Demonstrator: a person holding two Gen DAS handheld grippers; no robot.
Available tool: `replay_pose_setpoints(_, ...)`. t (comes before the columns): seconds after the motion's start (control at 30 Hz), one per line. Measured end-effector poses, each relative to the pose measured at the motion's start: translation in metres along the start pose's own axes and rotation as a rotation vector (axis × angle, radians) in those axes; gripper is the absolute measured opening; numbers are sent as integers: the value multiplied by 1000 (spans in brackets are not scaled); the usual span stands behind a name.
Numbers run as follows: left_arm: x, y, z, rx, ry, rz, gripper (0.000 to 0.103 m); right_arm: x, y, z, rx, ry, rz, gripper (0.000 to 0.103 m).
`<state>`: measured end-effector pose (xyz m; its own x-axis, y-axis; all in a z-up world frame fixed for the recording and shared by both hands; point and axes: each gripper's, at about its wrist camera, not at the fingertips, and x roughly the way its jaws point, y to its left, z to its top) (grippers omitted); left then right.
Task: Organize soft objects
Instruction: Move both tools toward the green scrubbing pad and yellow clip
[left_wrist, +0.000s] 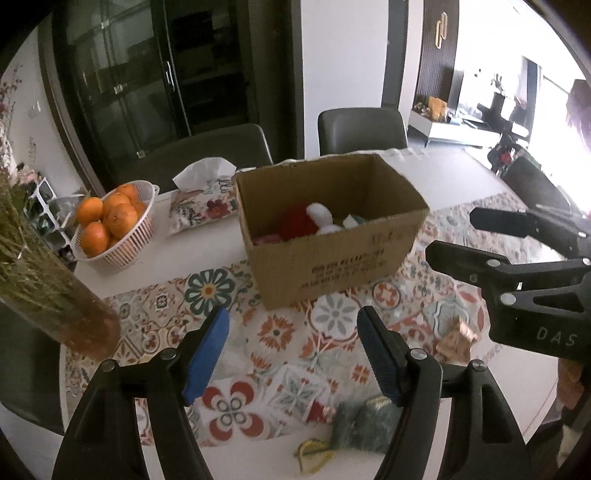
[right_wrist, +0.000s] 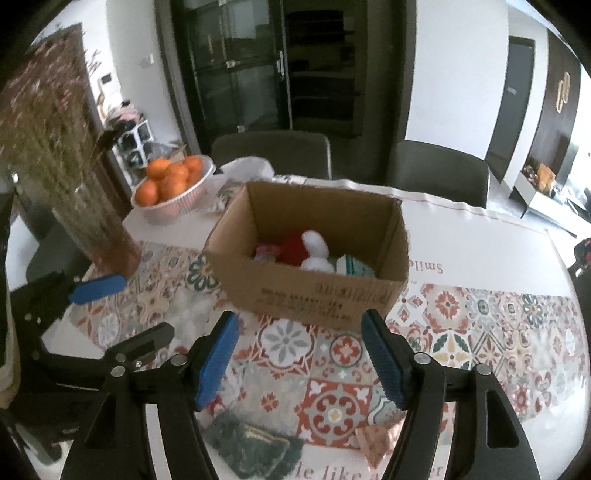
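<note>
An open cardboard box (left_wrist: 332, 254) stands on the patterned cloth, holding a red and white plush toy (left_wrist: 314, 218) and a pale green item. My left gripper (left_wrist: 291, 317) hovers open and empty just in front of the box. To its right, my right gripper (left_wrist: 452, 236) is also open and empty. In the right wrist view the box (right_wrist: 314, 291) lies straight ahead of the right gripper (right_wrist: 300, 321), with the left gripper (right_wrist: 122, 314) at the left. A dark green fuzzy item (right_wrist: 255, 446) and a small copper-pink item (right_wrist: 376, 439) lie on the table near its front edge.
A basket of oranges (left_wrist: 110, 225) and a floral tissue pack (left_wrist: 199, 203) sit left of the box. A glass vase of dried stems (left_wrist: 55, 288) stands at the near left. Two dark chairs (left_wrist: 362, 131) stand behind the table. A yellow cord (left_wrist: 312, 454) lies beside the green item.
</note>
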<state>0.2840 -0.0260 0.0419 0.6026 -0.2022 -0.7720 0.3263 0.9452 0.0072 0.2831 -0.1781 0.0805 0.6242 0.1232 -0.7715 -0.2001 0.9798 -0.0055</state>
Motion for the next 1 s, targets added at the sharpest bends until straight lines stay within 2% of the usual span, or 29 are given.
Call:
replay_pose_setpoints(0.27,-4,-11,-32,124,46,25,71,0,25,-28,-107,68,28,74)
replay_pose_setpoints(0.67,8,-17,-92,186,160,-42,71,12,57,-70,-242,157,37,74)
replay_pose_setpoints(0.9,23,-16,-122,217,254,-70,71,34,73,-103,-315,267,74,74)
replay_pose_setpoints(1.0,33,-20,-134,227,307,-106,71,41,77,-113,-336,303,95,74)
